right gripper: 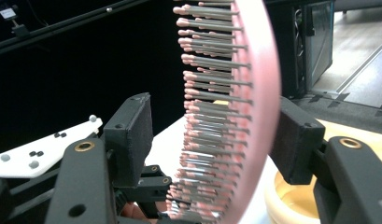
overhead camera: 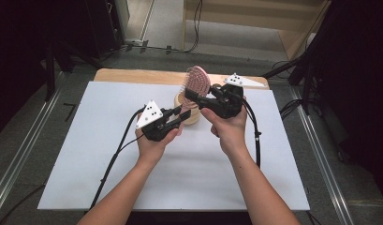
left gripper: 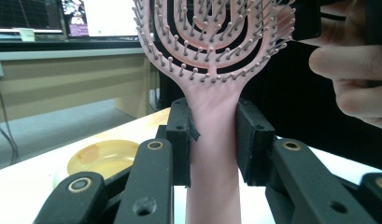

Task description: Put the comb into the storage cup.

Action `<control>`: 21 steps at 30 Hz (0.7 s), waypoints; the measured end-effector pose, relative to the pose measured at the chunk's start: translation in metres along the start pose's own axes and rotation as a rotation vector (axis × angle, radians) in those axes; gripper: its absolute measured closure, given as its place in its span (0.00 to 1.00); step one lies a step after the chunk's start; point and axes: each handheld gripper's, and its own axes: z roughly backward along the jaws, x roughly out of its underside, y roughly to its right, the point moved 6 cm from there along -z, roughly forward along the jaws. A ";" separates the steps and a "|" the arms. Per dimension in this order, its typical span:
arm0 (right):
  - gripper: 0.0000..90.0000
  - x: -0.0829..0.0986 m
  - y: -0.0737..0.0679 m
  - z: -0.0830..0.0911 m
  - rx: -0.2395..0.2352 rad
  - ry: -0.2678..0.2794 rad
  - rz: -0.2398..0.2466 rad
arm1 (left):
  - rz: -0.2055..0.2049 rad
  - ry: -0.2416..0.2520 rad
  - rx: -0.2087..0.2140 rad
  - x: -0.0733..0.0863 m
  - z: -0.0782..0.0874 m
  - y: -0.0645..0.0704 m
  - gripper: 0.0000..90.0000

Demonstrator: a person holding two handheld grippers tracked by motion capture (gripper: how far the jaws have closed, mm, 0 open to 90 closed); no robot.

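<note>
Left gripper: jaws closed on brush handle, above bowl.
Right gripper: jaws wide, astride brush head, not gripping.
Risk: bristles bending or head twisting if closed; could fall into bowl.

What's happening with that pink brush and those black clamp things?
A person is holding a pink hairbrush upright above a white table with two hand-held grippers. The left gripper is shut on the brush's handle, just below the bristled head. The right gripper has its jaws set either side of the head, one at the bristle tips and one at the back, but not yet pressed shut. A small yellow bowl sits on the table just behind the brush.
</note>
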 end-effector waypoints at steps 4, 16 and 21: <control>0.43 0.000 -0.003 -0.006 0.007 -0.011 -0.002 | -0.013 0.000 -0.009 0.000 0.000 0.002 0.78; 0.65 0.001 -0.001 -0.007 0.006 0.002 -0.028 | -0.055 0.001 -0.043 -0.001 0.005 0.001 0.78; 0.66 0.001 -0.002 -0.007 0.014 -0.003 -0.013 | -0.058 0.000 -0.043 0.000 0.005 0.001 0.78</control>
